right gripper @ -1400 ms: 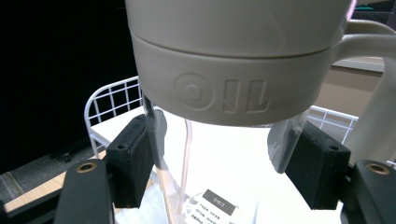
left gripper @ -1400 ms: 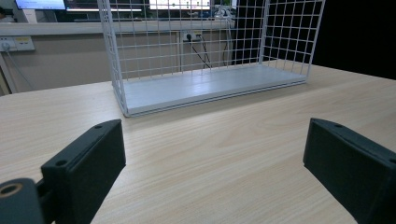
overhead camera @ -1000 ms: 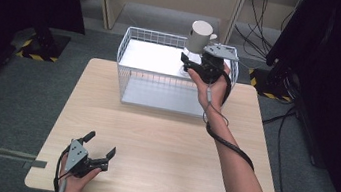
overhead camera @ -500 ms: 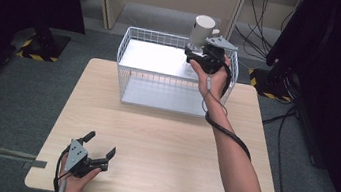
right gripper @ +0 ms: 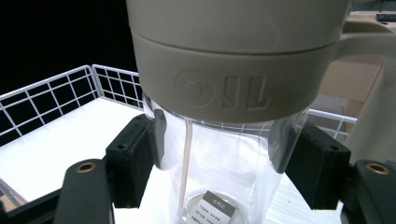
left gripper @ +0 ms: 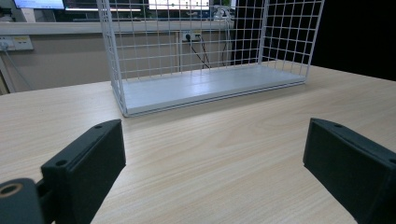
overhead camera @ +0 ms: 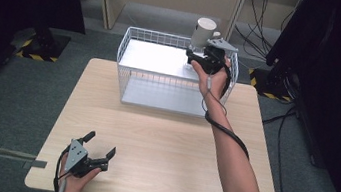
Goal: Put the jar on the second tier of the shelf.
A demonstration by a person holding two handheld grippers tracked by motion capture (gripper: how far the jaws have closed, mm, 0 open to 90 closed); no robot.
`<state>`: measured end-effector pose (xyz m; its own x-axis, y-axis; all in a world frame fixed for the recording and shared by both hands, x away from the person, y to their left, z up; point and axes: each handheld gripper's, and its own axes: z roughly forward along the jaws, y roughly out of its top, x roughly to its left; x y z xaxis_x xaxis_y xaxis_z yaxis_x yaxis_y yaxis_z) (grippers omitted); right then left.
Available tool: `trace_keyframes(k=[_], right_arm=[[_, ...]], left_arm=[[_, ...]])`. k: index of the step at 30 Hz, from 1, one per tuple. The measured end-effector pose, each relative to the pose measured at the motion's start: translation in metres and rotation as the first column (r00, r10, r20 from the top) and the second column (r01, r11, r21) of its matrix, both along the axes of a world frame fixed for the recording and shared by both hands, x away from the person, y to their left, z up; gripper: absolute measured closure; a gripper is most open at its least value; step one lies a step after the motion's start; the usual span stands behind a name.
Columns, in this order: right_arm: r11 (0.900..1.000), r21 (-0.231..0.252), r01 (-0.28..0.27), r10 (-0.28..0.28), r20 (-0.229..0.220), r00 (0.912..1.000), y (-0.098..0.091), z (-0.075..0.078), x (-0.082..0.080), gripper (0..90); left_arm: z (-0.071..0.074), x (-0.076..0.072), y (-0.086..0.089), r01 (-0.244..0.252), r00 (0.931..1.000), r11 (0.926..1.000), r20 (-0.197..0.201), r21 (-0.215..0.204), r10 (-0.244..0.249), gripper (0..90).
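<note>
Holding the oil bottle (overhead camera: pixel 203 32) upright, long axis vertical, my right gripper (overhead camera: pixel 199 55) clamps its clear body (right gripper: pixel 224 172) above the wire basket's (overhead camera: pixel 132 50) far right corner, forearm stretched forward across the table (overhead camera: pixel 166 151). A beige cap (right gripper: pixel 233 56) embossed "OIL" tops the bottle. My left gripper (overhead camera: pixel 99 147) rests at the table's near left, jaws wide.

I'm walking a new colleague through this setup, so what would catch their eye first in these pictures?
First, the oil dispenser with its clear body and beige top, held above the far right corner of the white wire basket by the right gripper, whose jaws clamp its clear body. Then the left gripper, open and empty, resting at the near left edge of the wooden table.
</note>
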<state>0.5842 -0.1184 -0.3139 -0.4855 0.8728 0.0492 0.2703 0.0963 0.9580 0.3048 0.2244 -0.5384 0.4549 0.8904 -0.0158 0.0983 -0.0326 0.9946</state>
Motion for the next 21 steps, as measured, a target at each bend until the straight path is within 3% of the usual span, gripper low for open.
trace_keyframes(k=[17,21], right_arm=[[0.9991,0.041,-0.004,0.004,0.005,1.0000,0.0047,-0.0073,0.0035,28.4],[0.9988,0.049,0.006,-0.006,-0.002,1.0000,0.0036,-0.0074,0.0037,20.6]], left_arm=[[0.0000,0.0000,0.0002,0.004,1.0000,1.0000,0.000,-0.001,-0.004,5.2],[0.0000,-0.0001,0.0001,0.004,1.0000,1.0000,0.001,0.000,-0.004,5.2]])
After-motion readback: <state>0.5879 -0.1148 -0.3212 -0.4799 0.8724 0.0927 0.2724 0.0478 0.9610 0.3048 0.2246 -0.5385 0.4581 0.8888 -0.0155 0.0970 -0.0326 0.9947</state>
